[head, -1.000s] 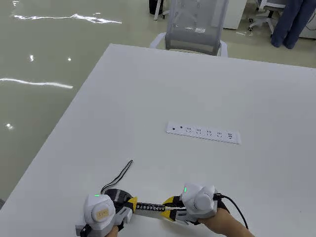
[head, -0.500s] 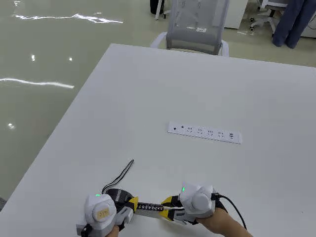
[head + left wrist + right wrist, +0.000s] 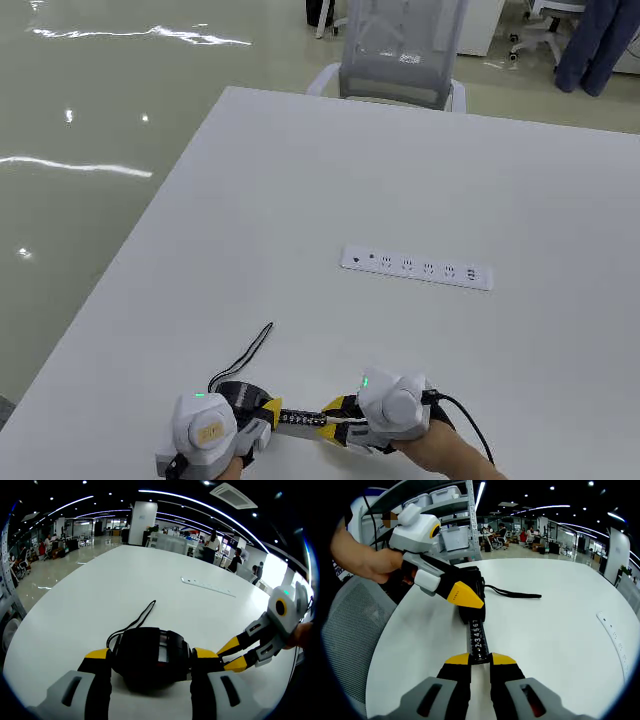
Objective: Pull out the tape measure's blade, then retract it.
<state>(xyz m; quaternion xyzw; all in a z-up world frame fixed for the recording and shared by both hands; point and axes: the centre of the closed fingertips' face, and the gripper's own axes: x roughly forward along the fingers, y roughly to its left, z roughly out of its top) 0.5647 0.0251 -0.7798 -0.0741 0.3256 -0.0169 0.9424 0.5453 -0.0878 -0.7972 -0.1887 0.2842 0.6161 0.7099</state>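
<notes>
The left hand-held gripper (image 3: 150, 656) is clenched around the black tape measure (image 3: 148, 645), which sits near the close edge of the white tabletop (image 3: 400, 180). Just right of the tape measure, the right hand-held gripper (image 3: 480, 659) pinches the end of the short drawn-out blade (image 3: 476, 636). A black wrist strap (image 3: 143, 617) trails beyond the tape measure. Farther off lie a white power strip (image 3: 416, 268) and a grey office chair (image 3: 400, 50).

White table (image 3: 300, 180): white power strip (image 3: 416, 268) mid-surface, black tape measure (image 3: 238, 395) near the front edge, its strap (image 3: 246, 354) trailing flat alongside.
</notes>
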